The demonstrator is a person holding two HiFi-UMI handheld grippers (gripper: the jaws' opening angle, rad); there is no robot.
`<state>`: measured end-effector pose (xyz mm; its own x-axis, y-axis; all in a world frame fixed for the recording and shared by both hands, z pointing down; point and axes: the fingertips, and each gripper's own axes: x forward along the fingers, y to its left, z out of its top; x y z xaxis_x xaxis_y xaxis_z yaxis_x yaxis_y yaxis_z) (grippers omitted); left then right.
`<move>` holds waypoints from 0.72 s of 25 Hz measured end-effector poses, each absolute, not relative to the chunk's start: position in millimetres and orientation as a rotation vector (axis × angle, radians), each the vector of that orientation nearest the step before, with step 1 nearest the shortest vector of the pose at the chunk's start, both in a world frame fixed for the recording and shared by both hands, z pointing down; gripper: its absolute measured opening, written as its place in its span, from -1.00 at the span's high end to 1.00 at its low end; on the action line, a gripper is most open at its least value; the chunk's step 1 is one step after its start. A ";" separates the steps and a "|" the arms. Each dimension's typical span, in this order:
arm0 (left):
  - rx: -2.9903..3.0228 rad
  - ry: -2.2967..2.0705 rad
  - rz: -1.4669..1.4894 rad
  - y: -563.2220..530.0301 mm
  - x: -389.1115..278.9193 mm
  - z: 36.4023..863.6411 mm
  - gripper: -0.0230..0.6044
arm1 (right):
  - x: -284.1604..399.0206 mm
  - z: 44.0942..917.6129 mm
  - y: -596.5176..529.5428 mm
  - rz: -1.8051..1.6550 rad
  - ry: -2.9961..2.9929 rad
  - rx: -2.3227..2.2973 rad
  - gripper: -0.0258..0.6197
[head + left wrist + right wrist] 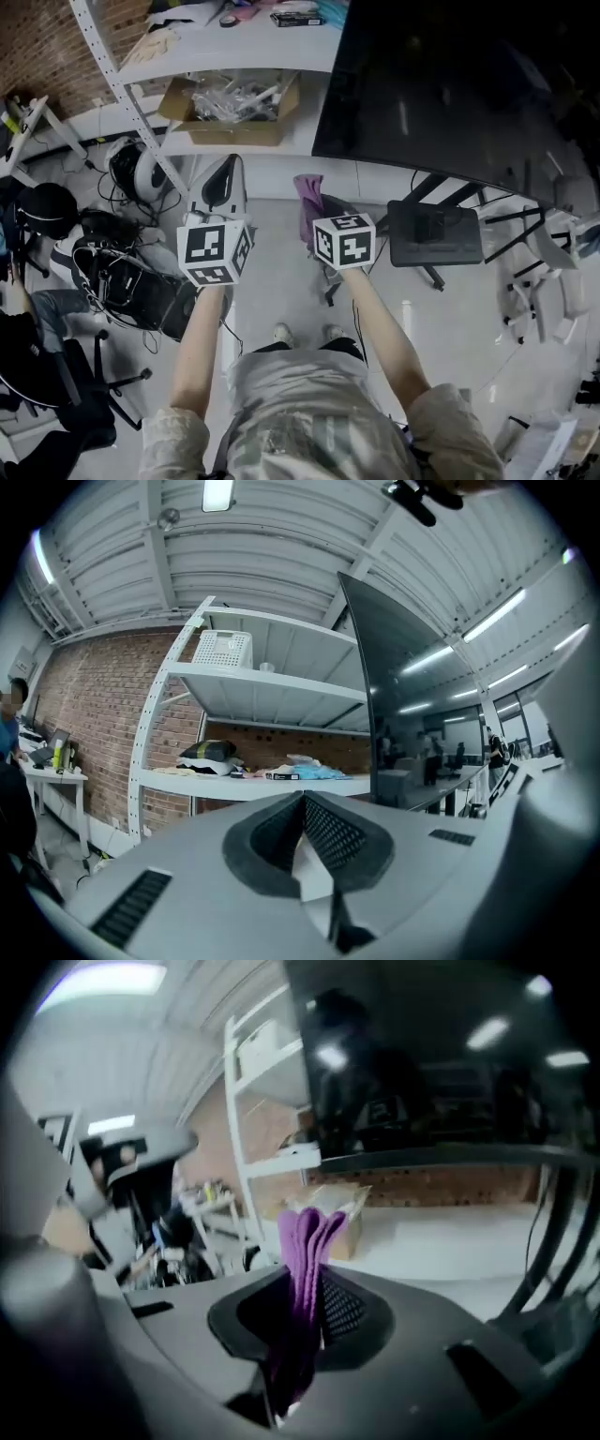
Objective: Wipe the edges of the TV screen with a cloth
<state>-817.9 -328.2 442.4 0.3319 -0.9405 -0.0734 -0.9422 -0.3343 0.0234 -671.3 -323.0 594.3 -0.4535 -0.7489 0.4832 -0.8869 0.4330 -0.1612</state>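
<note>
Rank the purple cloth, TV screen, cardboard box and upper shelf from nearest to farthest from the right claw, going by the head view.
1. purple cloth: clamped in the claw of the right gripper itself.
2. TV screen: its lower-left corner sits just ahead, the panel spreading right.
3. cardboard box: ahead and to the left, past that corner.
4. upper shelf: farthest, beyond the box.

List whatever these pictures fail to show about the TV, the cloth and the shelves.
- TV screen: the head view's top and right borders cut off its far edges.
- Purple cloth: its lower end vanishes between the right gripper's shut jaws; in the head view that gripper covers most of it.
- Cardboard box: contents too small to name in the head view.
- Shelf: what lies on it is blurred in the right gripper view.
</note>
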 end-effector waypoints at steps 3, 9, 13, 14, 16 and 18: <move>-2.565 1.778 0.075 -330.3 -804.4 451.0 0.88 | -657.1 577.9 -337.5 0.950 -2.524 1.641 0.73; -2.586 1.695 -0.012 -335.0 -781.9 455.3 0.88 | -652.3 570.2 -363.5 1.350 -2.624 1.806 0.73; -2.587 1.677 -0.004 -338.3 -778.4 452.5 0.88 | -663.1 559.6 -378.6 1.346 -2.665 1.811 0.73; -2.588 1.670 0.000 -338.9 -777.0 451.6 0.88 | -665.8 554.7 -381.3 1.320 -2.683 1.808 0.73; -2.591 1.660 0.007 -339.6 -774.4 450.5 0.88 | -671.0 545.3 -383.4 1.270 -2.722 1.793 0.73; -2.598 1.655 0.012 -340.2 -771.7 451.2 0.88 | -672.3 541.5 -382.1 1.227 -2.734 1.787 0.73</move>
<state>-771.7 -340.2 451.2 0.4232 -0.9052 -0.0396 -0.9056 -0.4214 -0.0479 -672.3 -382.1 541.5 -0.4311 -0.8985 0.0822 -0.6587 0.2512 -0.7093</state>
